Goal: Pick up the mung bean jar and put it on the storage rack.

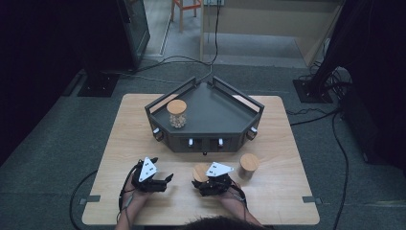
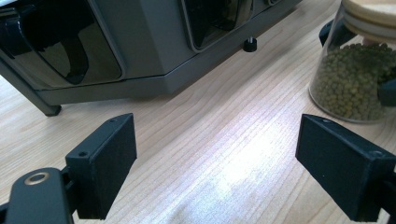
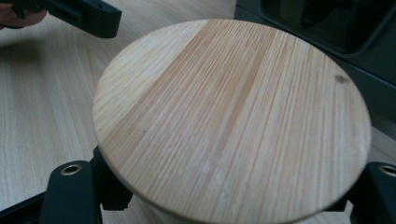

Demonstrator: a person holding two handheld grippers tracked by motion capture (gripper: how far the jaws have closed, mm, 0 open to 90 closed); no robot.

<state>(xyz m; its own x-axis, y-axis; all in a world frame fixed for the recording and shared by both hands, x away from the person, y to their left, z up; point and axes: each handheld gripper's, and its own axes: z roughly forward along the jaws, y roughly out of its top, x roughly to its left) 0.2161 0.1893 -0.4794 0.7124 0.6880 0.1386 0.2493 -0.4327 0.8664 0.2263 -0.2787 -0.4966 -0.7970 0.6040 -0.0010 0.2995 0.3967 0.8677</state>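
Right gripper (image 1: 207,184): fingers pinching the glass jar of green beans (image 2: 357,79) just below its round bamboo lid (image 3: 233,121), one finger on either side. Jar stands upright on the counter (image 1: 143,143). Left gripper (image 2: 219,163): fingers spread, bare counter between them (jar just beyond its right finger).

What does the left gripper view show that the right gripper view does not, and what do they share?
Left gripper view: the left hand-held gripper's own open jaws, and green beans inside the glass jar. Right gripper view: the whole top of the jar's bamboo lid, with the right hand-held gripper shut on the jar. Both: the wooden table and the grey rack.
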